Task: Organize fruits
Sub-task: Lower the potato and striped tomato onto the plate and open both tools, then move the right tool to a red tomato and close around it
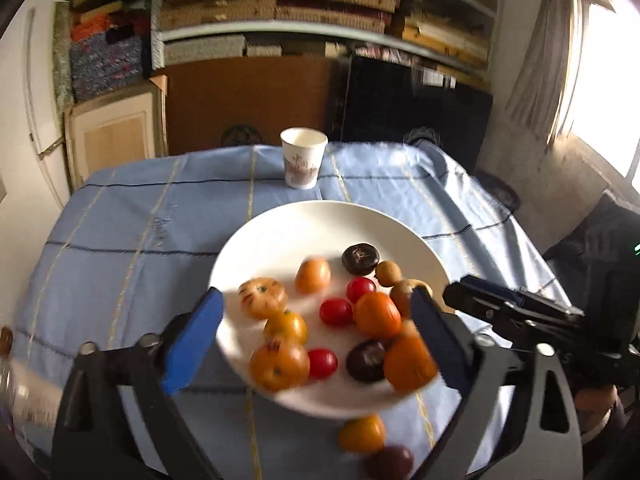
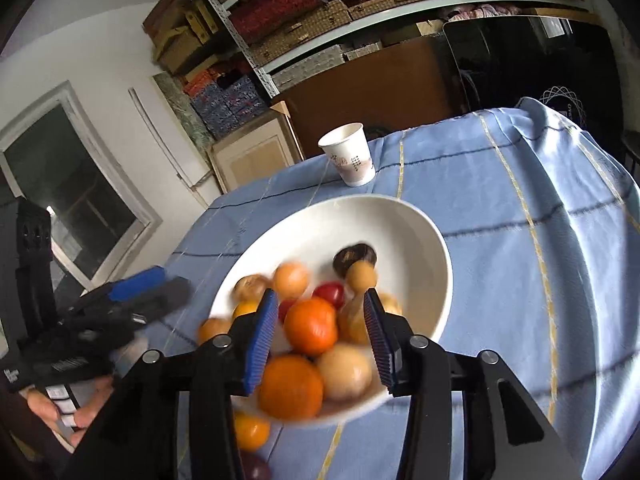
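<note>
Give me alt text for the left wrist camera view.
A white round plate of small orange, red and dark fruits sits on a blue checked tablecloth, framed by the open left tool. A white paper cup stands behind.

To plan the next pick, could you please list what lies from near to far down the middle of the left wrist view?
Dark purple fruit → orange fruit on the cloth → white plate holding fruit → paper cup.

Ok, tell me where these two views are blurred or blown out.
Left wrist view: fruits on the plate are motion-smeared, the window blows out white, the paper cup stays fairly sharp. Right wrist view: near fruits smear, and fisheye bends the tablecloth lines.
</note>
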{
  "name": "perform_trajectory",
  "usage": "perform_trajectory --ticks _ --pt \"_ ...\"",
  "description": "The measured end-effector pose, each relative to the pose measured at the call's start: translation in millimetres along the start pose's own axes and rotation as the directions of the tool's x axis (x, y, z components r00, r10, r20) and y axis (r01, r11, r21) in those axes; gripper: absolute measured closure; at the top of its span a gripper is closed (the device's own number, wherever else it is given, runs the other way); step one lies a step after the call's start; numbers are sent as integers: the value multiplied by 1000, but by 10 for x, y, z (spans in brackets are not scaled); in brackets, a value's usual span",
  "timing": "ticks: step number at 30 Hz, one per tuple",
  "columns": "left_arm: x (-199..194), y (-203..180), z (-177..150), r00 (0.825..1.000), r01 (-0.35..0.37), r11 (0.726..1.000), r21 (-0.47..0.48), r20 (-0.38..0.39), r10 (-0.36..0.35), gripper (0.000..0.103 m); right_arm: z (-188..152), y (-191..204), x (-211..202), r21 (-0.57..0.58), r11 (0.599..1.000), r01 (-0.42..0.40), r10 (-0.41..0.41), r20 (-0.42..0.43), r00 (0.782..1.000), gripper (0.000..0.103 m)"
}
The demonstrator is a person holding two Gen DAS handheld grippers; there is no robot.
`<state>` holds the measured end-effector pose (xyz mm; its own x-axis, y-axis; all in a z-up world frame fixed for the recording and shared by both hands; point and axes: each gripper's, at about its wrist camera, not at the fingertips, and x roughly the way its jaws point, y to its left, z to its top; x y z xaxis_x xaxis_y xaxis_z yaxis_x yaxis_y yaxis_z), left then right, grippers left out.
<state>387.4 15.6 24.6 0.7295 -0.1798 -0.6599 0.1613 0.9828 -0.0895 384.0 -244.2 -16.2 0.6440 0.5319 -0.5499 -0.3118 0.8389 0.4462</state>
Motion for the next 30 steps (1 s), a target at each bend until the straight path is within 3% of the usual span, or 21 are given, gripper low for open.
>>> perform_trajectory --ticks 3,6,10,12,16,21,30 --pt "-285 -23 -277 999 -19 1000 0 29 19 8 -245 8 -190 -23 1000 17 -17 1 1000 48" --pt "-466 -46 -631 998 -44 999 -3 41 44 6 -542 9 -334 -50 998 41 -42 -20 999 47" --pt "-531 0 -1082 996 -83 996 -35 22 84 6 -876 -19 -425 -59 996 69 -72 -53 996 47" --pt "-488 67 -1279 995 -102 993 -64 -23 101 6 -985 -14 -433 -54 996 69 -74 -83 994 47" --pt "-466 160 -1396 996 -60 991 -121 -74 51 6 -1058 121 -379 -118 992 53 -68 -126 990 52" --pt "-533 151 -1427 994 -103 990 -93 -41 100 6 -1170 233 -326 -150 989 15 -44 -190 981 55" --pt "-525 151 -1405 995 -95 991 -91 -47 91 6 -1314 419 -288 -241 970 26 -86 -243 966 61"
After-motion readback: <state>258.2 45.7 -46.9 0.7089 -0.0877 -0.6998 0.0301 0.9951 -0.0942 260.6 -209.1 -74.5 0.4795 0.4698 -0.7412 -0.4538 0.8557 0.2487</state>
